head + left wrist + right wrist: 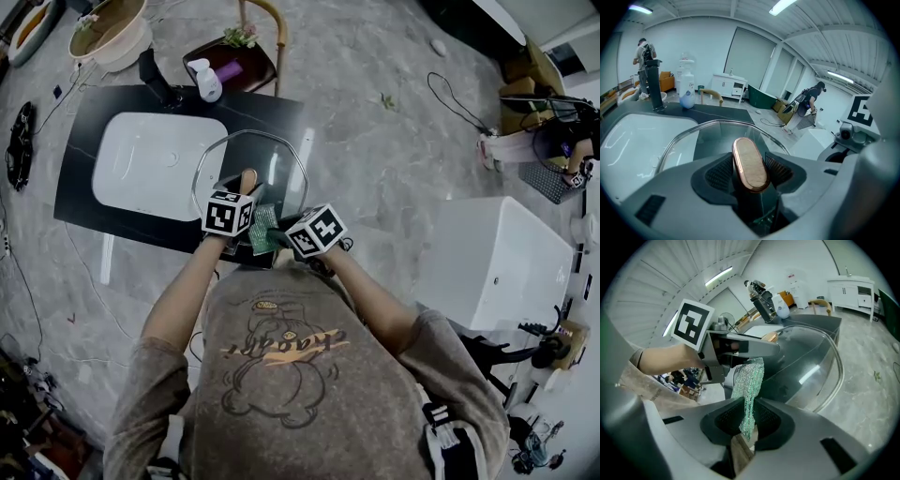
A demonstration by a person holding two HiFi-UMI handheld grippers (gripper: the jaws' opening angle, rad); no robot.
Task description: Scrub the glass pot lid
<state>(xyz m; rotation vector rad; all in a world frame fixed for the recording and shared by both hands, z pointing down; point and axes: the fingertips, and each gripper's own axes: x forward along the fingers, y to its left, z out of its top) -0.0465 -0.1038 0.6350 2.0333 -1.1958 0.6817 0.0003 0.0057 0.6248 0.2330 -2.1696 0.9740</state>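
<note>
Marble floor surrounds a dark desk (80, 202) with a white basin (155, 164) sunk in it and a soap bottle (206, 80) just behind. The lid (701, 140) hangs over the desk's right end, beside the basin, tilted with its glass facing away from the person. Whether its far rim rests on the desk cannot be told.

The left gripper (749, 174) carries it: its jaws are clamped on either side of the knob (750, 161), which stands upright between them. The right gripper (746, 420) has its jaws pinched tight on the lower end of a green scourer (749, 380), which stands up out of them like a limp flag. The scourer sits between the two grippers at the lid's near edge, just beside the glass. No view shows it pressed against the glass.

My reading is that the scrubbing step is in hand, with lid and scourer both secured but the stroke itself not on the glass at this moment.

The next move calls for bringing the scourer's flat face against the glass and rubbing across it. The left grip has to hold firm so that the lid does not swivel on its knob. Because the scourer is floppy, the right jaws will probably need to come close to the glass to get any real pressure on it.
</note>
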